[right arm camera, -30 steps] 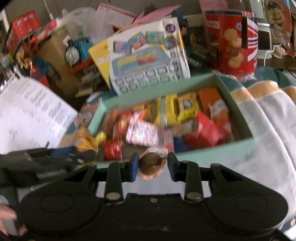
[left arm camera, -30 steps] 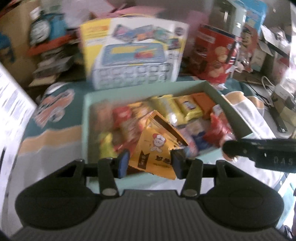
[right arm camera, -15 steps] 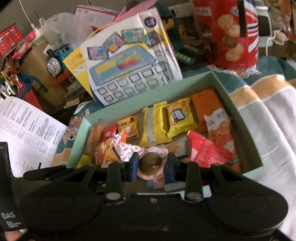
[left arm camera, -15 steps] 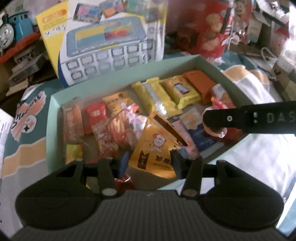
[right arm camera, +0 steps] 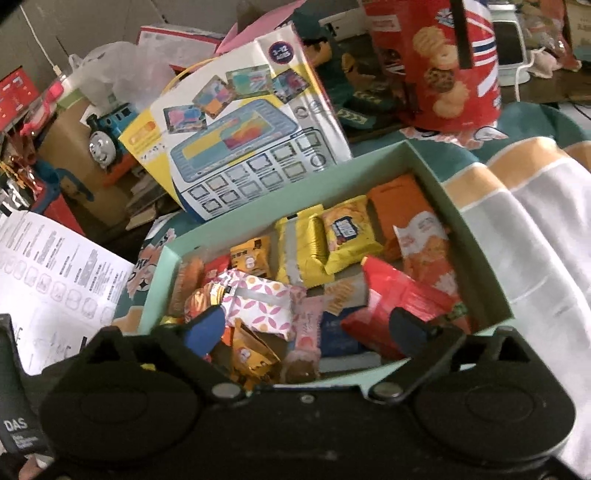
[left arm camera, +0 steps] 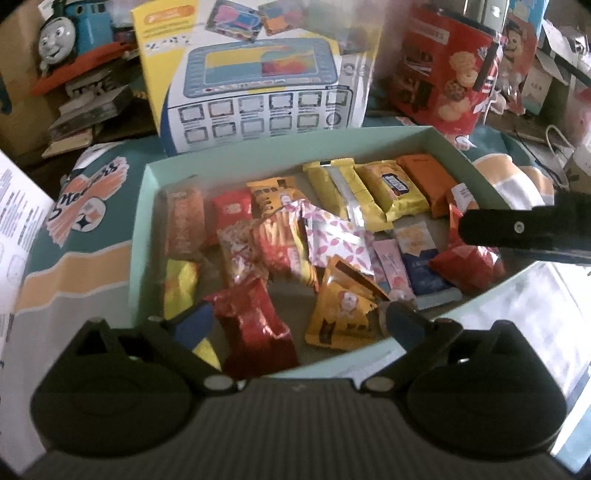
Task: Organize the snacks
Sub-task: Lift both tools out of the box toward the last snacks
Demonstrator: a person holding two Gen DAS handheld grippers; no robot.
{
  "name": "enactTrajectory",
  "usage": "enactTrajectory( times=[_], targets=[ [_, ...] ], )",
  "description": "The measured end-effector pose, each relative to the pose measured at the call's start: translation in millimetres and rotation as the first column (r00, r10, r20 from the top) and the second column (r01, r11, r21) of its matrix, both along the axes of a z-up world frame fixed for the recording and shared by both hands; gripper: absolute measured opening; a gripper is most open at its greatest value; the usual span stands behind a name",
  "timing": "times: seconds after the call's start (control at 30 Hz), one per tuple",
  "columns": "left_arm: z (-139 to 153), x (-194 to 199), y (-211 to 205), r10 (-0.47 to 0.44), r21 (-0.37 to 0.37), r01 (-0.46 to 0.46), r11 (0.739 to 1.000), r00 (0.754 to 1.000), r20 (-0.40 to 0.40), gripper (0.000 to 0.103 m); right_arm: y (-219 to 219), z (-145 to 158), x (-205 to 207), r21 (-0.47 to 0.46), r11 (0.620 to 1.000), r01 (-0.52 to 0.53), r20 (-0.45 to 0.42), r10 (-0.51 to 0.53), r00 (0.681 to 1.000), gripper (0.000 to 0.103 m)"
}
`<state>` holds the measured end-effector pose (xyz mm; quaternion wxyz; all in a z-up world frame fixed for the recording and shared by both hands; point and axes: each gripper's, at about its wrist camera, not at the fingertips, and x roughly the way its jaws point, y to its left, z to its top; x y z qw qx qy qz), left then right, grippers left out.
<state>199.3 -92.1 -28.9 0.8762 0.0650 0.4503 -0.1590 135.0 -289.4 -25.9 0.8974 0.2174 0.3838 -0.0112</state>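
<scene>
My left gripper [left arm camera: 299, 323] has its jaws opening, spread wide over the near end of the box [left arm camera: 454, 147], gripping nothing. Between them lie a red packet [left arm camera: 255, 325] and the orange packet [left arm camera: 341, 314] with a cartoon face, loose on the box floor, its long axis running roughly from the near wall up toward the far one, tilted a little left.

My right gripper [right arm camera: 306, 330] is likewise opening, jaws wide and empty. Below them a small brown jelly cup [right arm camera: 299, 369] sits by the near wall, just beside a pink bar [right arm camera: 308, 325] that points away from me.

The rest of the snacks fill the pale green box: yellow bars [left arm camera: 343, 188] and an orange pack [left arm camera: 424, 181] along the far wall, lengthwise toward it, a pink-patterned packet [left arm camera: 340, 243] in the middle.

The box rests on a teal, orange and white blanket [left arm camera: 74, 236]. Behind it stand a toy box [left arm camera: 258, 74], a red biscuit tin [left arm camera: 447, 74] and a blue toy train [left arm camera: 62, 26]. A printed sheet [right arm camera: 48, 273] lies left.
</scene>
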Motion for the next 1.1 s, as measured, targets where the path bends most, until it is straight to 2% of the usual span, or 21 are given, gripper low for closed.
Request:
enactTrajectory(
  times=[0.1, 0.33, 0.57, 0.83, 0.97, 1.1],
  targets=[
    [7, -13, 7, 0.008, -0.01, -0.008, 1.0, 1.0, 0.017, 0.103, -1, 4, -15, -0.007, 1.0, 0.011, 0.003, -0.011, 1.0, 0.103],
    [14, -47, 34, 0.026, -0.012, -0.026, 1.0, 1.0, 0.017, 0.103, 10, 7, -49, -0.023, 1.0, 0.002, -0.009, -0.002, 1.0, 0.103],
    [-2, -84, 72, 0.065, 0.008, -0.064, 0.998, 0.997, -0.04, 0.103, 37, -5, -81, -0.029, 0.998, -0.054, -0.059, 0.052, 0.997, 0.103],
    [-18, -115, 115, 0.132, 0.007, -0.132, 0.991, 0.987, -0.097, 0.103, 69, -32, -111, -0.039, 0.991, -0.129, -0.146, 0.122, 0.982, 0.103],
    [-28, -123, 123, 0.158, 0.028, -0.156, 0.987, 0.981, -0.114, 0.103, 78, -46, -122, -0.039, 0.989, -0.142, -0.189, 0.133, 0.973, 0.103],
    [-35, -129, 121, 0.148, 0.044, -0.143, 0.989, 0.982, -0.12, 0.103, 81, -53, -131, -0.02, 0.988, -0.153, -0.217, 0.145, 0.965, 0.101]
  ],
)
